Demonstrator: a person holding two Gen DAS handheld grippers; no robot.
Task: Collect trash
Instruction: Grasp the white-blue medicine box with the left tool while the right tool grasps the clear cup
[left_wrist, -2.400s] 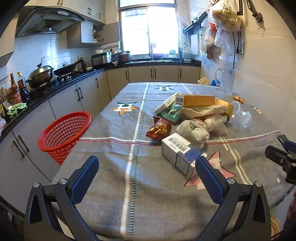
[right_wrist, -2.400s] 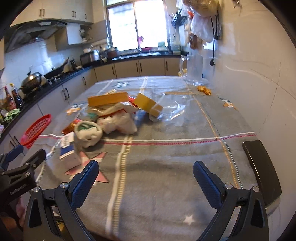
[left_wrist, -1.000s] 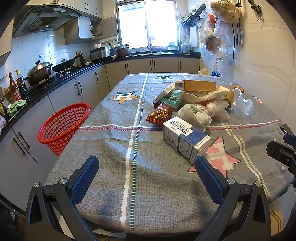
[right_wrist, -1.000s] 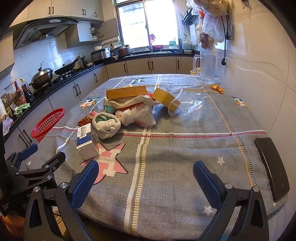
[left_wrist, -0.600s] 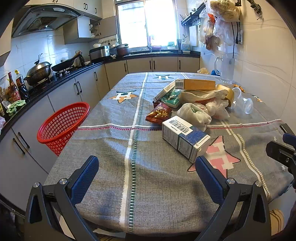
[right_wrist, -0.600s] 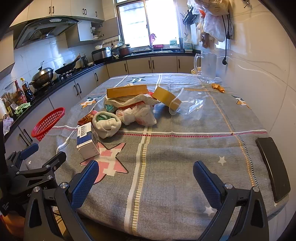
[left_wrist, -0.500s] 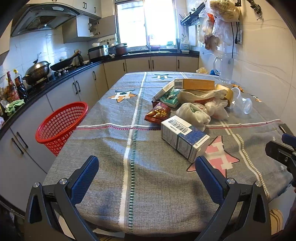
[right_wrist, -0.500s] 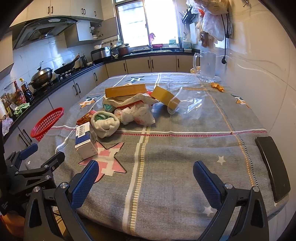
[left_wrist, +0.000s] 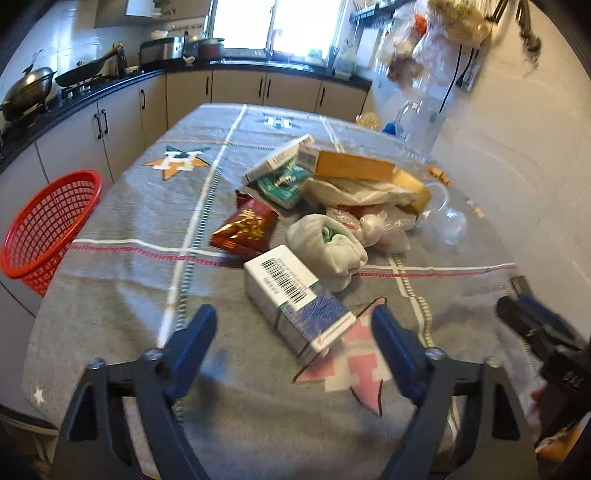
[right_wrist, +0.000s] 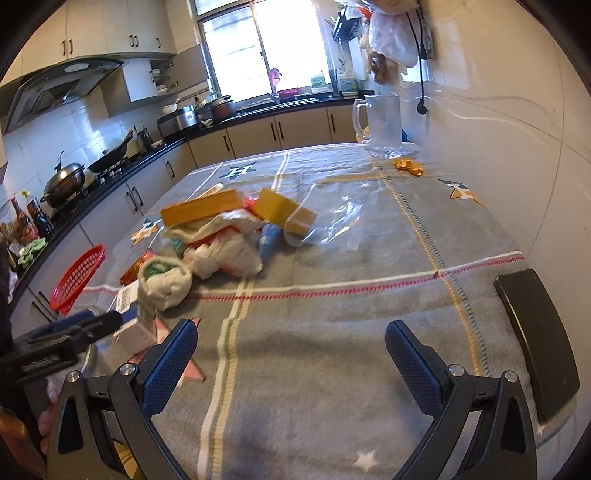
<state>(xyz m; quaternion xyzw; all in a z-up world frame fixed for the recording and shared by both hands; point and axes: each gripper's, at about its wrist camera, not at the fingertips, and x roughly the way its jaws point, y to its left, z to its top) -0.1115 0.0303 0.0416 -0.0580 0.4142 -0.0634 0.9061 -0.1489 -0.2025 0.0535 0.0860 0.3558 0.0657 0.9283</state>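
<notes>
A pile of trash lies mid-table: a white and blue barcoded box (left_wrist: 295, 299) nearest me, a red snack packet (left_wrist: 245, 229), a knotted white bag (left_wrist: 327, 251), a teal packet (left_wrist: 282, 184), a flat orange box (left_wrist: 351, 166) and a clear plastic bag (right_wrist: 328, 225). My left gripper (left_wrist: 291, 328) hovers low at the box's near end. Its jaws are closing, with the box's near corner between them and the pads clear of it. My right gripper (right_wrist: 291, 332) stands open over bare cloth, nothing between its fingers. The box (right_wrist: 135, 314) lies to its left.
A red mesh basket (left_wrist: 48, 225) hangs off the table's left edge. The grey cloth-covered table (left_wrist: 129, 295) also carries a glass jug (right_wrist: 384, 125), orange peel (right_wrist: 408, 166) and a flat black object (right_wrist: 535, 339) at the right edge. Kitchen counters run along the left and back.
My left gripper has moved in over the table toward the barcoded box and tipped downward, and its jaws have narrowed. The right gripper has also shifted forward, still open.
</notes>
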